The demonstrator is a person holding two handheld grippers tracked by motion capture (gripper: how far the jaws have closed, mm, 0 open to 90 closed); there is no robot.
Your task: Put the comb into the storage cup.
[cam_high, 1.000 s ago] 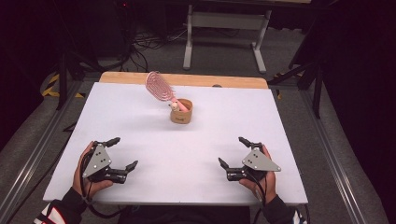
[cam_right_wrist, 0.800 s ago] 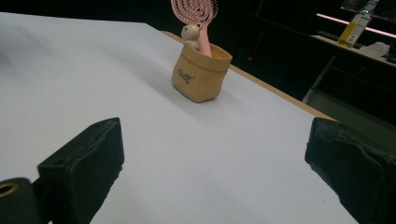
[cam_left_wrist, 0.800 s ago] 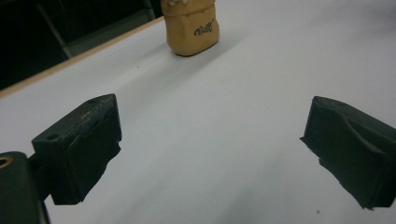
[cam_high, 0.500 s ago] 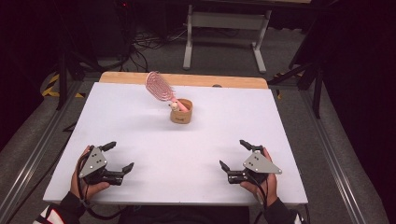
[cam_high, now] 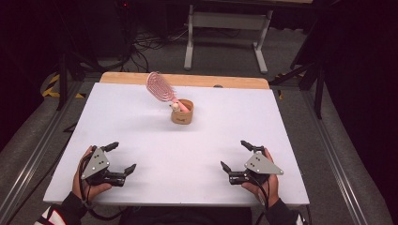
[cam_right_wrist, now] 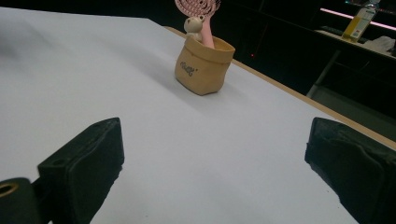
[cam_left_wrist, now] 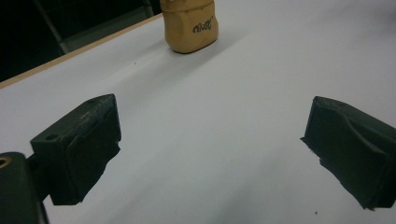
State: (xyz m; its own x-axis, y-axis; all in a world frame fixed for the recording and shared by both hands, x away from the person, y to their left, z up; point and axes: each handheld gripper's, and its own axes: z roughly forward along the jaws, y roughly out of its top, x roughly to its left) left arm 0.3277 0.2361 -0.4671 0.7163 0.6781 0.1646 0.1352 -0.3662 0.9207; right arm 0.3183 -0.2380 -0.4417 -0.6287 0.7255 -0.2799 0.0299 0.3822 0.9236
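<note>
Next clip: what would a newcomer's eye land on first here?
Probably the tan pouch standing alone toward the far middle of the white table, with a pink hairbrush leaning out of it up and to the left. Next, the left claw and right claw, both open and empty, held low near the table's near edge on either side.

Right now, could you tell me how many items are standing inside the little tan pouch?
2: a pink hairbrush leaning out toward the far left, and a small cream figurine beside its handle. The tan pouch may hide more.
</note>
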